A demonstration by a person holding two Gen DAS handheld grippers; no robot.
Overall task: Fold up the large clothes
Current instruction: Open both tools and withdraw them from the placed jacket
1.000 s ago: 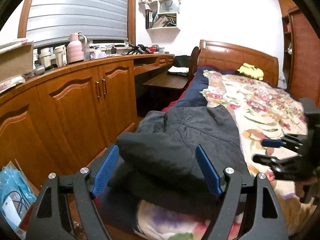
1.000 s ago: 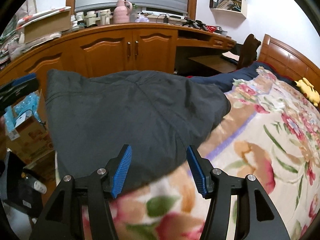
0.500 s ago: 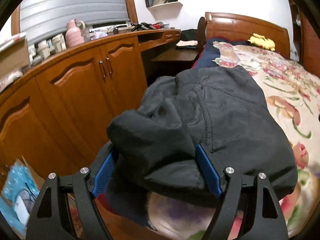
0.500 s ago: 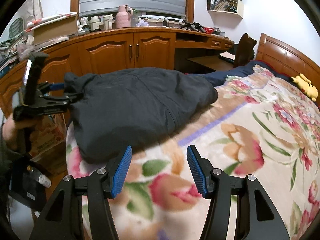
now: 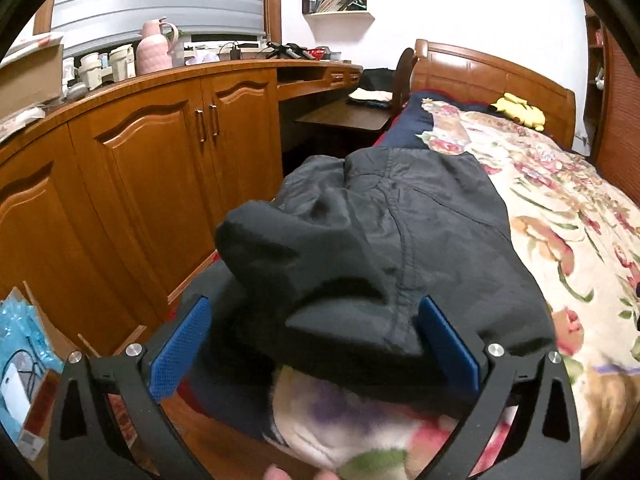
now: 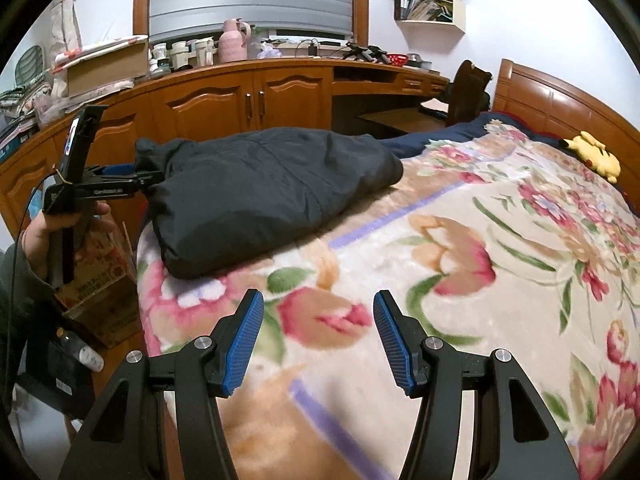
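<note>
- The bed (image 6: 500, 240) fills most of both views, covered by a flowered blanket (image 5: 560, 216); a long wooden cabinet (image 5: 160, 152) runs along its far side
- The dark garment (image 6: 264, 196), a large padded piece of clothing, lies folded into a thick bundle near the bed's edge on the cabinet side, resting on the blanket
- A second ago it hung spread out and lifted in front of the right camera; now it is set down and doubled over, so one fold looks done
- The left gripper (image 5: 316, 344) sits at the near end of the bundle; its jaws have just been opening and now stand wide, with the cloth bulging between the blue pads (image 5: 180, 344); the far pad is close against a seam, but I judge the grip released
- The right gripper (image 6: 318, 338) has drawn away sideways from the garment and hovers over bare blanket, jaws half apart and empty
- The person's hand (image 6: 48, 228) holds the left tool's handle beside the bed
- My judgement: with both tools free, the next move calls for a fresh hold to fold again or neaten the bulging end
</note>
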